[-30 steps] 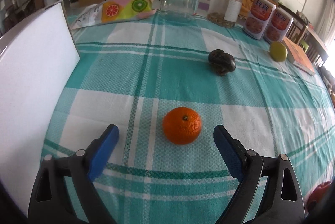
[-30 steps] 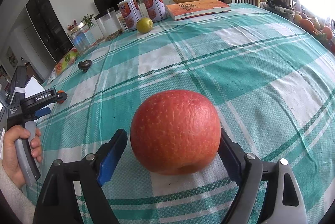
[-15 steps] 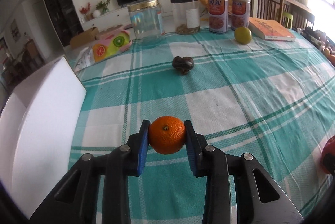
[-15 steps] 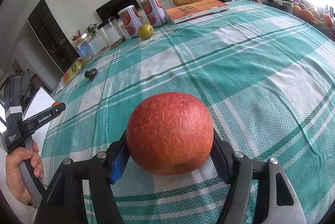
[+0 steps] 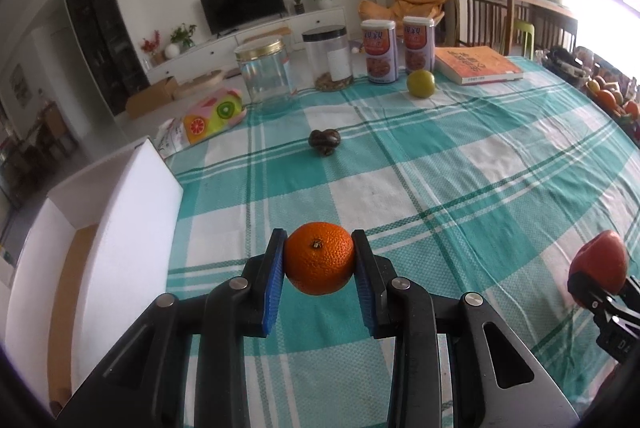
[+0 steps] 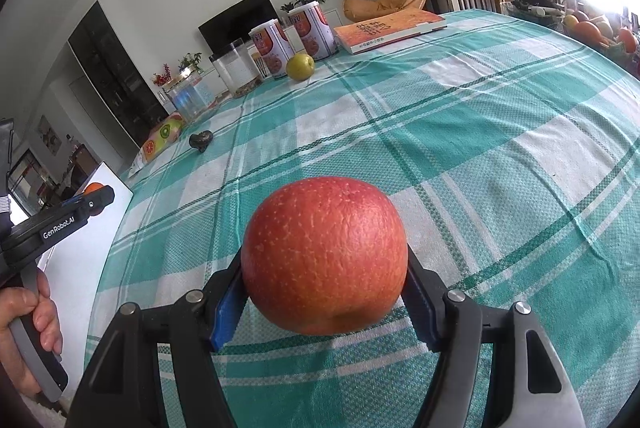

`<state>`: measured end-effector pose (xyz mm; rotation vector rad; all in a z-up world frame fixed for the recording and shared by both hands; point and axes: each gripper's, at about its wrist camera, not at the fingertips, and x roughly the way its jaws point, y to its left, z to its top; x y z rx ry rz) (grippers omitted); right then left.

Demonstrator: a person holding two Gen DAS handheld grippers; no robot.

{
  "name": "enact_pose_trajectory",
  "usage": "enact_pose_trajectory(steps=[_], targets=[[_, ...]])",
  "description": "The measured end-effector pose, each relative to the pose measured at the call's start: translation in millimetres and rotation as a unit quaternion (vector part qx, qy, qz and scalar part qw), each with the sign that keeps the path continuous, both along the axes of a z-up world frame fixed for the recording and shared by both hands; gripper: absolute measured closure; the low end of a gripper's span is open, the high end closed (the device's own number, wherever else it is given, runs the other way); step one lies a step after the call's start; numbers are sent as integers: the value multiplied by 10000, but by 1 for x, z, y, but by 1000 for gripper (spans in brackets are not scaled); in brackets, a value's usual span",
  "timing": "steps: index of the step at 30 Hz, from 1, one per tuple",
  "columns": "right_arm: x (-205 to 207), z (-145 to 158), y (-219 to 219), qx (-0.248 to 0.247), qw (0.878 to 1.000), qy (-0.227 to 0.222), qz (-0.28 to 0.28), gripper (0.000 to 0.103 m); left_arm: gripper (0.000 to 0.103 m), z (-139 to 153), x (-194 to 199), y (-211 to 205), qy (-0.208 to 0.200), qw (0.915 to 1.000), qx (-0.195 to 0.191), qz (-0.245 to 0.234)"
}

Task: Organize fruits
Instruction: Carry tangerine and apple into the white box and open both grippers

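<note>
Since the earlier frames the left tongs (image 5: 319, 266) have closed on the small orange (image 5: 320, 258) that was lying on the checked cloth and are now carrying it above the worktop (image 5: 460, 164), beside the white box (image 5: 132, 212); the right tongs (image 6: 325, 292) have likewise narrowed onto the red apple (image 6: 324, 254), which was sitting loose between them a second ago. Both sets of blue pads are pressing against their fruit, the orange filling a narrow gap and the apple a much wider one. The apple is hiding most of the right tongs' inner faces, and whether its underside is touching the cloth is hard to say. In the left view the apple and its tongs are showing only as a cut-off red shape at the right edge. In the right view the left tongs are appearing from the side at the far left, with the orange mostly hidden behind one black finger, and a hand (image 6: 22, 324) gripping the handle is being cropped by the frame. The white box is running out of both views, so its full depth cannot be made out. Farther back a green fruit (image 5: 421, 83) is sitting near two printed cans (image 5: 396, 50), and a small dark object (image 5: 325, 141), too indistinct to identify, is lying alone on the cloth.
</note>
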<state>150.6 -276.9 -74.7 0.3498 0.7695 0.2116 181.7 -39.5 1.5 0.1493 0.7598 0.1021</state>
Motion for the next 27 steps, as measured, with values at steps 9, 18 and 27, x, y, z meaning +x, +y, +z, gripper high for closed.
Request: enact_pose_trajectory(steps=[9,18,27], targets=[[-38,36,37,-62,9957,-538,753,35,70,66,-127,71,479,9571,-2687,-970],[-67,105,230,387,9414,-509,3313,35,70,64,-142,237,200,9739,-2082,882],[-72,101,415,-995,8675,14,4875,35,68,-21,-99,314,1170,9499,-2137,1957]])
